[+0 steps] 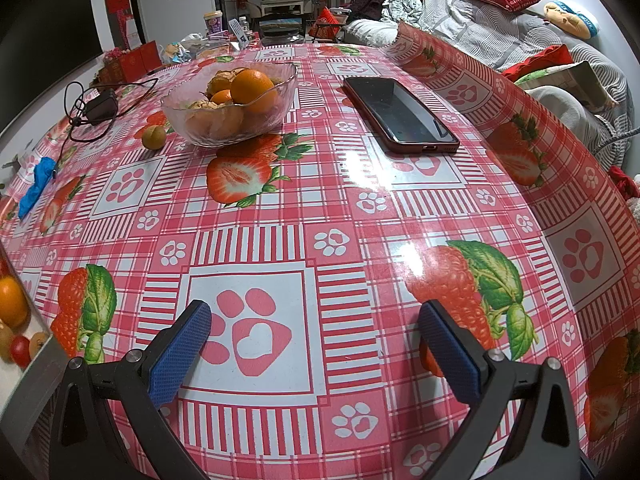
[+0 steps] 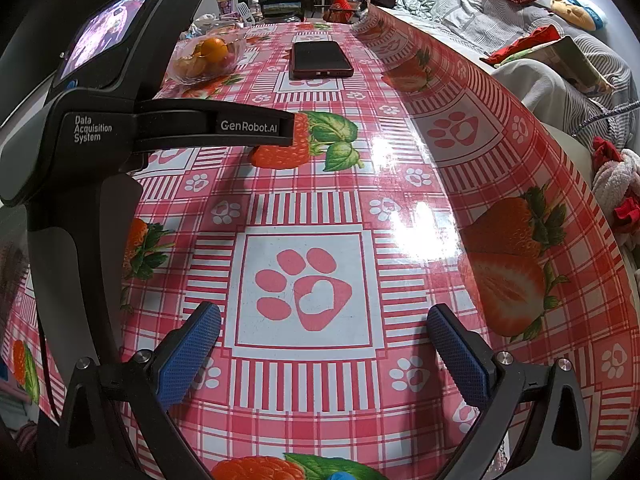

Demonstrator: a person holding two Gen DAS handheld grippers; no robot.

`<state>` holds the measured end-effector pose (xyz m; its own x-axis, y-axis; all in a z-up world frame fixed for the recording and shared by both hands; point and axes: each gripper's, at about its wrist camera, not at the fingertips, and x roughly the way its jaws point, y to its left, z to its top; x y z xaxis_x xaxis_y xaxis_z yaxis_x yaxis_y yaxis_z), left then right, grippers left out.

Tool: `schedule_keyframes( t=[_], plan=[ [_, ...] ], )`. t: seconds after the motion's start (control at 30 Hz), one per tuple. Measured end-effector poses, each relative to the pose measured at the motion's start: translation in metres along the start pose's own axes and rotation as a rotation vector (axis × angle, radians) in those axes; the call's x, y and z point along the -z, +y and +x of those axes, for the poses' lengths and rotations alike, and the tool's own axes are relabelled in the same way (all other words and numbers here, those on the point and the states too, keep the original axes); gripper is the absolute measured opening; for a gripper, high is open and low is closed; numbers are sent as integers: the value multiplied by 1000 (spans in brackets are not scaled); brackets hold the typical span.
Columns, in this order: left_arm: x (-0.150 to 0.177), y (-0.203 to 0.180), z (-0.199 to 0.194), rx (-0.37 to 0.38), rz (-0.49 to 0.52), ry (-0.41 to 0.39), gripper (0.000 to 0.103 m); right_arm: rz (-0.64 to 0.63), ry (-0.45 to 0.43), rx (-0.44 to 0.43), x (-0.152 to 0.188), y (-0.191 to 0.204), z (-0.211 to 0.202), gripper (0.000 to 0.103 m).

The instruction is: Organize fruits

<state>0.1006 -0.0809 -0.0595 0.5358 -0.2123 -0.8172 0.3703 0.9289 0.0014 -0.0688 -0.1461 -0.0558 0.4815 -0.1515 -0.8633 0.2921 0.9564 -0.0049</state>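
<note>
Both grippers — left gripper (image 1: 314, 330), right gripper (image 2: 324, 330) — fingers apart, empty; next likely reach small loose fruit (image 1: 154, 137) beside bowl (image 1: 230, 128).

Open tablecloth (image 1: 304, 216) lies before the bowl (image 1: 230, 104), phone (image 1: 400, 114) beside it.

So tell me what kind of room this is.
Most likely a home living-dining room: a glass fruit bowl on a strawberry-print tablecloth, and a sofa heaped with cushions and clothes beside it.
</note>
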Motion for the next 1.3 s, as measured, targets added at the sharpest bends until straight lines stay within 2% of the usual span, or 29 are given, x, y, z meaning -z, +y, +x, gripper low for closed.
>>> schedule_keyframes(
  t=[1.3],
  plan=[
    [-1,0,2,-2,-6,2,103,5,-9,4,0,-1,0,103]
  ],
)
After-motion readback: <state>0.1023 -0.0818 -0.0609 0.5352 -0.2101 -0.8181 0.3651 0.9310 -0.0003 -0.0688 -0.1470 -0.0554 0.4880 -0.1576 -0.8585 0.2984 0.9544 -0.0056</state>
